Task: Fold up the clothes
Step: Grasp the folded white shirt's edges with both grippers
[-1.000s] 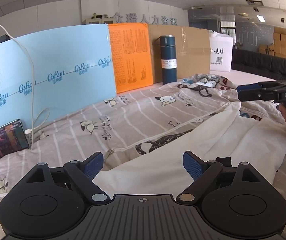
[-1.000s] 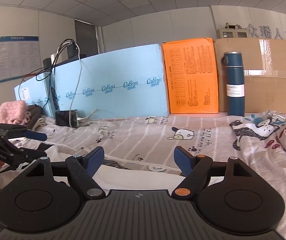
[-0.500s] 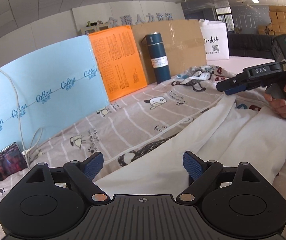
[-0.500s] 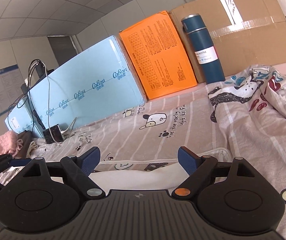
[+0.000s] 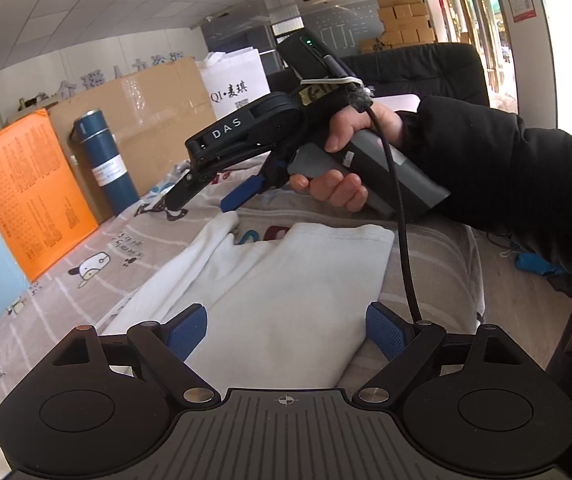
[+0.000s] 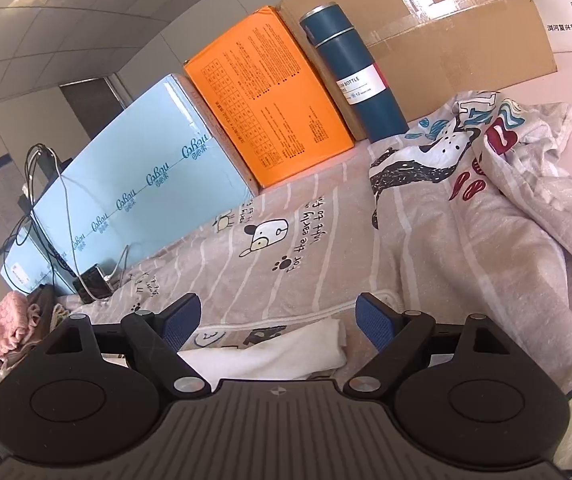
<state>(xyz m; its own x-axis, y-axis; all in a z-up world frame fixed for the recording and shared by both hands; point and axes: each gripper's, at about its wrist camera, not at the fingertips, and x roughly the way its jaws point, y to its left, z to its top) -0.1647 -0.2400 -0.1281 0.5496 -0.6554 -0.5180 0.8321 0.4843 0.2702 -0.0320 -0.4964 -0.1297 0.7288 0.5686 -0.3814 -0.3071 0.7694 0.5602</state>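
comparing with a second ago, we find the white garment [image 5: 286, 280] now lying doubled on the printed sheet [image 6: 326, 232], released. the left gripper [image 5: 286, 330] and right gripper [image 6: 278, 322] both stand apart and empty, so we judge one fold complete.

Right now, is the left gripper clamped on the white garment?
No. In the left wrist view the left gripper stands wide open, its blue pads apart above the white garment, pinching no cloth.
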